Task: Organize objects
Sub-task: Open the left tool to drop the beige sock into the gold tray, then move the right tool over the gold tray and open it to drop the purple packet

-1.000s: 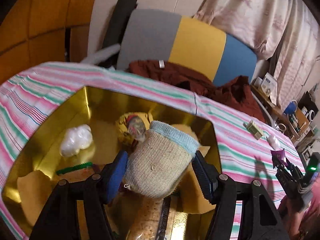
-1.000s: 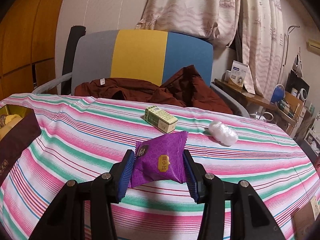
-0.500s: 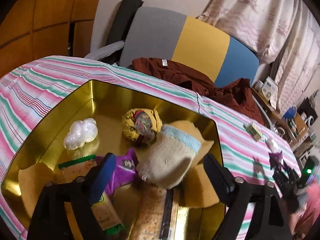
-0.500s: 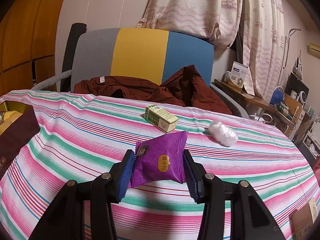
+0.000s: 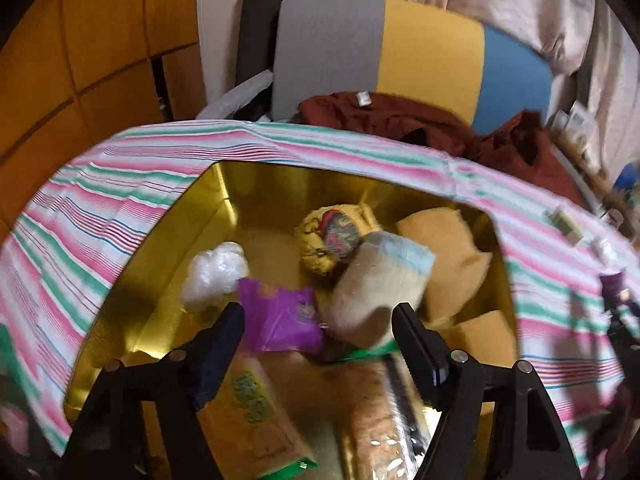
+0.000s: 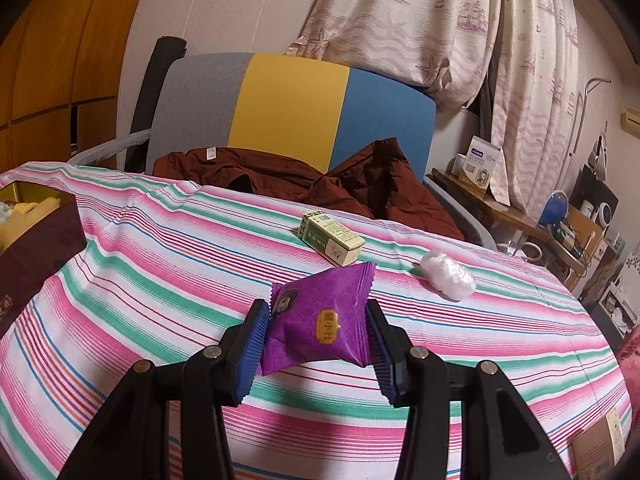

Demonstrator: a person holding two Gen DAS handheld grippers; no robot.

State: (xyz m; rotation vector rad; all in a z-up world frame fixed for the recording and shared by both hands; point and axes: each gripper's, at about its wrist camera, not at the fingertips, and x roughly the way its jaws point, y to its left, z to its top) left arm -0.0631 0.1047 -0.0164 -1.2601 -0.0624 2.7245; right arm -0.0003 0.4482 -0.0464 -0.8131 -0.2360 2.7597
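The left claw (image 5: pixel 316 330) hangs open over the gold tin (image 5: pixel 168 240), its jaws just narrowing, gripping nothing; the knitted pouch (image 5: pixel 380 280) lies inside. The right claw (image 6: pixel 318 334) pinches a purple packet (image 6: pixel 320 320) above the striped surface (image 6: pixel 160 248).

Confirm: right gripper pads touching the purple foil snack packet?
Touching. The right wrist view shows both blue pads of the right gripper pressed against the purple foil snack packet's sides.
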